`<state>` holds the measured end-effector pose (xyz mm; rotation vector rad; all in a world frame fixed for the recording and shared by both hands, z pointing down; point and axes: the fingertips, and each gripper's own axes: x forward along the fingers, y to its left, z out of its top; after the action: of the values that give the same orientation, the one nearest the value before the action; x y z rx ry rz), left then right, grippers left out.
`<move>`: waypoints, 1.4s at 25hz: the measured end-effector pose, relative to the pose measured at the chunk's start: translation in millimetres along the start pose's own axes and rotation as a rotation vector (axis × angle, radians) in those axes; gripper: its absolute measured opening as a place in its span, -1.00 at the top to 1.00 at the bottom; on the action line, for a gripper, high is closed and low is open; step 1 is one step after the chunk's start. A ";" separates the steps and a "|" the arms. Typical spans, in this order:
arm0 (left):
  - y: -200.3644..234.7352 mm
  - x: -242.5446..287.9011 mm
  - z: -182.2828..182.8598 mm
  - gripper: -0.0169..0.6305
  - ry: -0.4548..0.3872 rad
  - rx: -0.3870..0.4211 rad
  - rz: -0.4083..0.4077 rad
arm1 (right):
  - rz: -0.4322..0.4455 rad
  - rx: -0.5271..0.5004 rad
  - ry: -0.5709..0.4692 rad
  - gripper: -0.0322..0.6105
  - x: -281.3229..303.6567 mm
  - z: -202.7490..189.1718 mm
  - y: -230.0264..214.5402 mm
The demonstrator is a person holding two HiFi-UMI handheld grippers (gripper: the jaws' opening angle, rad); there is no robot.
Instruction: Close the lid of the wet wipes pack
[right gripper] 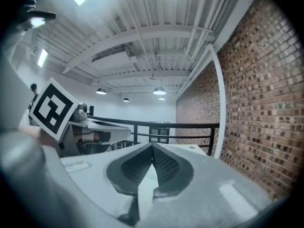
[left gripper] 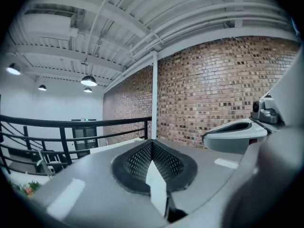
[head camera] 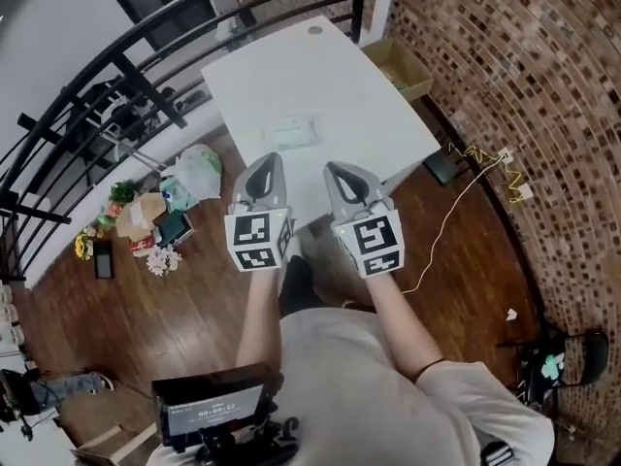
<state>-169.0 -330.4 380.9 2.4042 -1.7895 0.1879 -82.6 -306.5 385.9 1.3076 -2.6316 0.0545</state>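
Head view shows a person looking down at two grippers held up side by side. The left gripper [head camera: 269, 166] and the right gripper [head camera: 339, 174] are close together and both point toward a white table [head camera: 340, 76]. They hang in the air over the near edge of the table and touch nothing.

The wet wipes pack [head camera: 292, 132] lies flat on the table, just past the tips of the grippers. It is too small and pale to tell if its lid is up or down.

Left gripper view looks up at the brick wall [left gripper: 223, 89] and the ceiling. The jaws of the left gripper are pressed together at the tip, with nothing between them. Right gripper view shows the same for the right gripper: jaws together and nothing held.

A black railing [head camera: 146, 37] runs along the far left side of the table. A cardboard box [head camera: 400, 66] sits on the wood floor [head camera: 194, 309] by the table's right side. A thin cable [head camera: 456, 202] lies on the floor near the brick wall.
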 end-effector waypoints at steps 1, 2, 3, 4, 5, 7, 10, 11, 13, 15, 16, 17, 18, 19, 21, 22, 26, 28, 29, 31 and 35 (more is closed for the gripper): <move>-17.5 -14.7 -5.6 0.90 0.010 0.007 0.003 | 0.002 0.025 -0.001 0.93 -21.9 -10.4 0.4; -33.4 -28.7 -10.1 0.90 0.021 0.017 0.005 | 0.005 0.050 -0.001 0.93 -40.8 -18.8 0.9; -45.9 -42.3 -11.8 0.90 0.027 0.026 0.009 | 0.011 0.071 -0.001 0.93 -56.0 -23.7 3.1; -53.6 -56.1 -10.3 0.90 0.027 0.033 0.018 | 0.022 0.085 -0.005 0.93 -68.2 -24.1 8.0; -57.3 -69.3 -5.4 0.90 0.021 0.036 0.031 | 0.037 0.089 -0.015 0.93 -77.5 -19.5 14.7; -59.2 -88.7 14.9 0.90 -0.007 0.042 0.054 | 0.066 0.072 -0.057 0.93 -87.7 3.0 26.8; -59.5 -113.2 43.5 0.90 -0.045 0.074 0.076 | 0.088 0.042 -0.118 0.93 -98.7 39.2 45.0; -58.3 -121.2 50.1 0.90 -0.058 0.081 0.082 | 0.091 0.030 -0.135 0.93 -101.2 48.9 51.5; -53.4 -135.9 63.1 0.90 -0.088 0.081 0.091 | 0.094 0.001 -0.165 0.93 -101.3 65.7 65.6; -43.1 -146.7 67.7 0.90 -0.110 0.090 0.100 | 0.095 -0.023 -0.188 0.93 -96.9 77.4 78.8; -36.4 -150.1 66.2 0.90 -0.113 0.097 0.106 | 0.095 -0.029 -0.194 0.93 -93.6 81.3 83.8; -29.8 -153.3 63.9 0.90 -0.113 0.098 0.111 | 0.095 -0.030 -0.195 0.93 -90.5 83.5 88.2; -23.3 -157.3 61.7 0.90 -0.111 0.093 0.117 | 0.097 -0.028 -0.191 0.93 -88.1 83.9 92.9; -16.9 -162.1 60.5 0.90 -0.111 0.083 0.122 | 0.098 -0.026 -0.185 0.93 -86.1 83.5 98.1; -4.8 -171.5 61.9 0.90 -0.115 0.062 0.130 | 0.098 -0.029 -0.174 0.93 -81.8 82.3 109.0; 0.6 -174.5 61.8 0.90 -0.115 0.055 0.129 | 0.097 -0.032 -0.171 0.93 -79.0 81.9 113.7; 18.6 -176.2 60.2 0.90 -0.115 0.049 0.127 | 0.093 -0.044 -0.170 0.93 -67.3 85.4 124.4; 21.0 -175.3 62.9 0.90 -0.121 0.052 0.122 | 0.086 -0.048 -0.176 0.93 -65.6 89.4 124.4; 22.0 -174.5 64.2 0.90 -0.124 0.057 0.119 | 0.081 -0.049 -0.179 0.93 -65.1 91.4 123.7; 26.3 -173.3 64.1 0.90 -0.129 0.073 0.117 | 0.071 -0.055 -0.183 0.93 -64.6 95.1 123.8; 26.0 -173.6 63.9 0.90 -0.134 0.075 0.109 | 0.060 -0.069 -0.183 0.93 -68.1 96.0 124.6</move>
<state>-242.4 -186.2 287.5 2.4235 -2.0087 0.1101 -157.0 -189.1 285.6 1.2666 -2.7965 -0.1535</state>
